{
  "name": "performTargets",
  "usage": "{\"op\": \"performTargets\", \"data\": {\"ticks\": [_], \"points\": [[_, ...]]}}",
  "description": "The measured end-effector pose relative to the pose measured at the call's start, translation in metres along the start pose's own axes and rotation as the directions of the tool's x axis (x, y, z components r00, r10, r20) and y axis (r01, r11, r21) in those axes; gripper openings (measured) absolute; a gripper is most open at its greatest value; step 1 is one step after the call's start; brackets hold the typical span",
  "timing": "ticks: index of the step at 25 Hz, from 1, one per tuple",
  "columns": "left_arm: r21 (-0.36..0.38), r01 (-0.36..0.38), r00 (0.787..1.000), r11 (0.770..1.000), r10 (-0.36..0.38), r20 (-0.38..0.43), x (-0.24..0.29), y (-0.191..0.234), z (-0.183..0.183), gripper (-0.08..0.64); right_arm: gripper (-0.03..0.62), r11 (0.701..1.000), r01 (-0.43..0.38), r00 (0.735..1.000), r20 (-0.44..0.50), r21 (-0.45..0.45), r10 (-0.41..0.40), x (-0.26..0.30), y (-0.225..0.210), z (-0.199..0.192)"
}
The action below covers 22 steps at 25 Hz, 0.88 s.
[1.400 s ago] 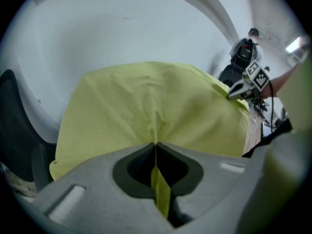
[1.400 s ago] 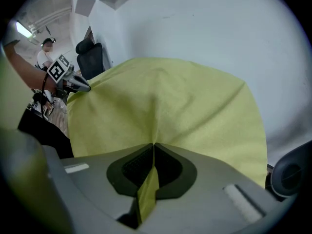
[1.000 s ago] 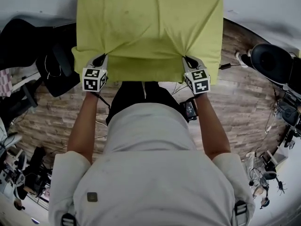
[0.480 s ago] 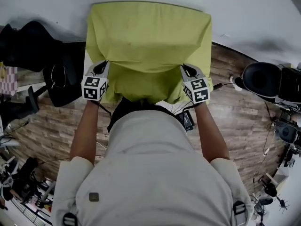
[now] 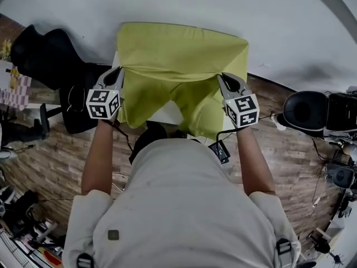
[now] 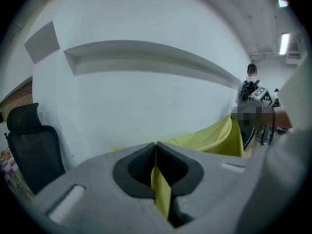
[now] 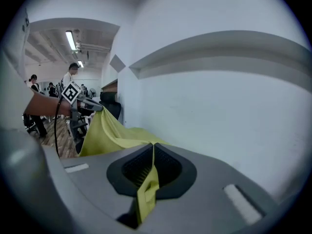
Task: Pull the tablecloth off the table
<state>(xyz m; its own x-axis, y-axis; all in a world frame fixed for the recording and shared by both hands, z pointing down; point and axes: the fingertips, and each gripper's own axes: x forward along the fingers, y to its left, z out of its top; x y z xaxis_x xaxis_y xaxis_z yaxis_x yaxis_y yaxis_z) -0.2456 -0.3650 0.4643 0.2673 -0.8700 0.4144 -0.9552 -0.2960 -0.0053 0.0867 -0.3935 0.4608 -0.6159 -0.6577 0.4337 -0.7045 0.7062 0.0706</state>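
Tablecloth, yellow-green: spread on the counter, its near edge raised clear of the counter. Thin, limp and light; probably slides easily and bunches. Left gripper and right gripper: fingers clamped tight on the near corners, a sound hold.

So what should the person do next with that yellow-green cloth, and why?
Probably pull both backward, toward the body. The left hand-held gripper and the right hand-held gripper are each shut on the tablecloth at its near edge. A bare patch of table shows, but most of the cloth lies on top.
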Motion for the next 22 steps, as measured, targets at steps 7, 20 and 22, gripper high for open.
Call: {"op": "performTargets", "data": {"ticks": [7,20,22], "points": [[0.022,-0.003,0.985,1.000,-0.001,0.175,-0.052,0.023,0.075,0.006,0.014,0.998,0.050,0.985,0.165,-0.028,-0.045,-0.035,0.017,0.080],[0.144,0.155,0.942,0.977,-0.190,0.277,-0.156,0.054,0.106,0.006,0.014,0.973,0.231,0.941,0.257,-0.007,-0.222,-0.087,0.111,0.144],[0.154,0.187,0.934,0.970,-0.224,0.279,-0.177,0.061,0.095,0.006,0.014,0.966,0.257,0.934,0.255,0.005,-0.250,-0.092,0.137,0.145]]}}
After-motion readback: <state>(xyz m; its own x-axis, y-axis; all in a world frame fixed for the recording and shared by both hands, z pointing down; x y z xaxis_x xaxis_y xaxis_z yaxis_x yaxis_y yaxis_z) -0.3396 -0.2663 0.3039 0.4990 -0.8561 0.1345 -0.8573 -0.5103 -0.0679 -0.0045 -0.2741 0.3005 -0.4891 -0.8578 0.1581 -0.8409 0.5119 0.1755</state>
